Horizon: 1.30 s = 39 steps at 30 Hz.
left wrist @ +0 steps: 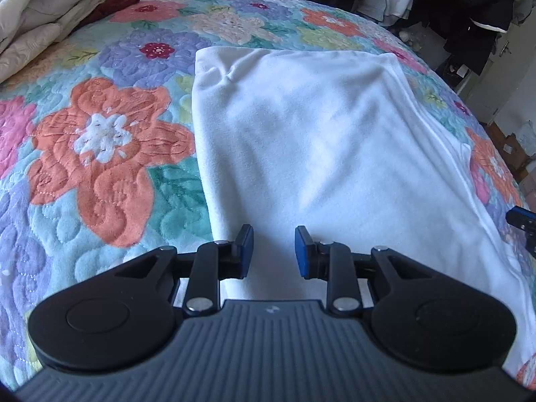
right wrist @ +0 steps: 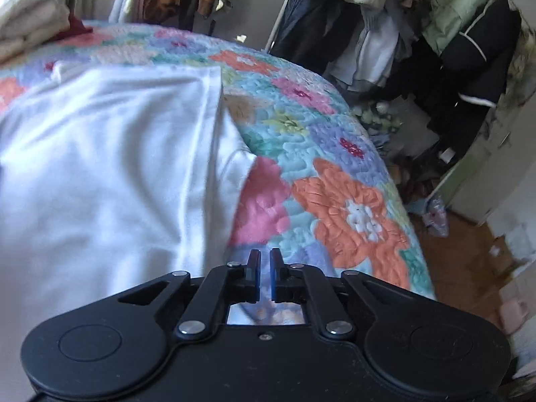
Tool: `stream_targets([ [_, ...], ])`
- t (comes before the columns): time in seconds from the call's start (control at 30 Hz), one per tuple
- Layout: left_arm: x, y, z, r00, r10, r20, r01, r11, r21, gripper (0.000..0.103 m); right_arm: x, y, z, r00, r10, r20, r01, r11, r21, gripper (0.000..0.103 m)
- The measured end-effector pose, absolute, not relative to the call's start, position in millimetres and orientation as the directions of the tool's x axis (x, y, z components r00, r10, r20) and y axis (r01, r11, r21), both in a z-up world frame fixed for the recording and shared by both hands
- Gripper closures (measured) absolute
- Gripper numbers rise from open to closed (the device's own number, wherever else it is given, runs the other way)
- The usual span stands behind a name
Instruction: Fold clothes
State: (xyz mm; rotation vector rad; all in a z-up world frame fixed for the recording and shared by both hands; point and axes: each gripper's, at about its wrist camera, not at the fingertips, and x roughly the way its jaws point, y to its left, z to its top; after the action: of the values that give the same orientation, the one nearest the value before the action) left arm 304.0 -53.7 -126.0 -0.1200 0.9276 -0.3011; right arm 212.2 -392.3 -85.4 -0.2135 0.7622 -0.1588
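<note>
A white garment [left wrist: 318, 140] lies flat on the flowered quilt [left wrist: 100, 167], folded into a long rectangle with layered edges along its right side. My left gripper [left wrist: 274, 251] hovers open over the garment's near left corner, with nothing between its blue pads. In the right wrist view the same white garment [right wrist: 100, 167] fills the left half. My right gripper [right wrist: 265, 268] sits just off its right edge, over the quilt [right wrist: 335, 184]. Its pads are almost together, only a thin gap showing, and they hold nothing. A tip of the right gripper [left wrist: 522, 221] shows at the left view's right edge.
Folded pale bedding [left wrist: 33, 16] and a dark red cloth [left wrist: 114, 1] lie at the far left of the bed. Hanging clothes [right wrist: 418, 33] crowd the far right beyond the bed's edge. A cluttered wooden floor [right wrist: 469, 251] lies to the right.
</note>
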Motion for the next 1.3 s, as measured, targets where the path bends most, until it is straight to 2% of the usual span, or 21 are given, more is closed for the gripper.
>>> stream_targets([
  [0.07,298.0,-51.5,-124.6,0.565,-0.305,-0.767,0.203,0.952,-0.229,0.077,194.9,-389.2,-78.8,0.726,-0.123,-0.677,0.039,0.99,-0.137,0.066],
  [0.13,292.0,-49.3,-123.3,0.569,-0.303,-0.764,0.202,0.953,-0.227,0.072,182.9,-385.9,-83.4,0.71,-0.049,-0.703,0.0,0.998,-0.071,0.067],
  [0.27,280.1,-44.9,-120.5,0.577,-0.3,-0.76,0.201,0.954,-0.223,0.071,170.1,-385.6,-115.0,0.645,-0.138,-0.752,0.024,0.987,-0.16,0.073],
  [0.4,268.2,-40.5,-117.7,0.585,-0.296,-0.755,0.2,0.955,-0.22,0.071,147.9,-402.5,-111.1,0.664,-0.1,-0.741,0.121,0.992,-0.025,0.073],
  [0.43,264.3,-36.0,-115.4,0.593,-0.287,-0.752,0.192,0.958,-0.214,0.066,142.1,-404.3,-108.4,0.668,-0.088,-0.739,0.136,0.991,0.005,0.073],
  [0.5,253.3,-16.2,-105.7,0.631,-0.239,-0.739,0.148,0.971,-0.187,0.06,127.2,-410.1,-99.1,0.679,-0.016,-0.734,0.156,0.98,0.123,0.07],
  [0.63,231.4,23.4,-86.1,0.696,-0.138,-0.705,0.057,0.989,-0.138,0.06,92.8,-419.5,-73.5,0.709,0.121,-0.695,0.174,0.925,0.338,0.067],
  [0.87,206.9,102.3,-30.1,0.798,0.095,-0.595,-0.117,0.993,0.001,0.06,44.2,-419.2,-37.2,0.69,0.177,-0.702,0.181,0.897,0.404,0.064],
  [0.93,208.6,126.6,-15.0,0.785,0.153,-0.601,-0.168,0.985,0.032,0.058,32.9,-425.2,-36.6,0.689,0.217,-0.691,0.197,0.862,0.467,0.064],
  [1.03,205.5,153.0,-5.4,0.761,0.168,-0.626,-0.187,0.982,0.036,0.057,22.8,-428.8,-42.9,0.66,0.262,-0.704,0.218,0.83,0.514,0.064],
  [1.1,198.5,159.1,-8.2,0.754,0.17,-0.635,-0.164,0.984,0.069,0.057,16.0,-428.9,-48.4,0.636,0.291,-0.715,0.236,0.809,0.539,0.064],
  [1.2,187.7,158.0,-24.0,0.722,0.201,-0.662,-0.105,0.978,0.183,0.055,7.5,-426.8,-55.0,0.596,0.344,-0.726,0.254,0.777,0.576,0.064],
  [1.27,181.8,155.1,-40.4,0.687,0.173,-0.706,-0.047,0.98,0.194,0.055,4.9,-421.6,-59.7,0.569,0.363,-0.738,0.246,0.781,0.574,0.064],
  [1.3,178.2,152.5,-49.2,0.673,0.129,-0.729,-0.013,0.987,0.162,0.055,4.8,-417.8,-63.6,0.558,0.365,-0.745,0.24,0.789,0.566,0.063],
])
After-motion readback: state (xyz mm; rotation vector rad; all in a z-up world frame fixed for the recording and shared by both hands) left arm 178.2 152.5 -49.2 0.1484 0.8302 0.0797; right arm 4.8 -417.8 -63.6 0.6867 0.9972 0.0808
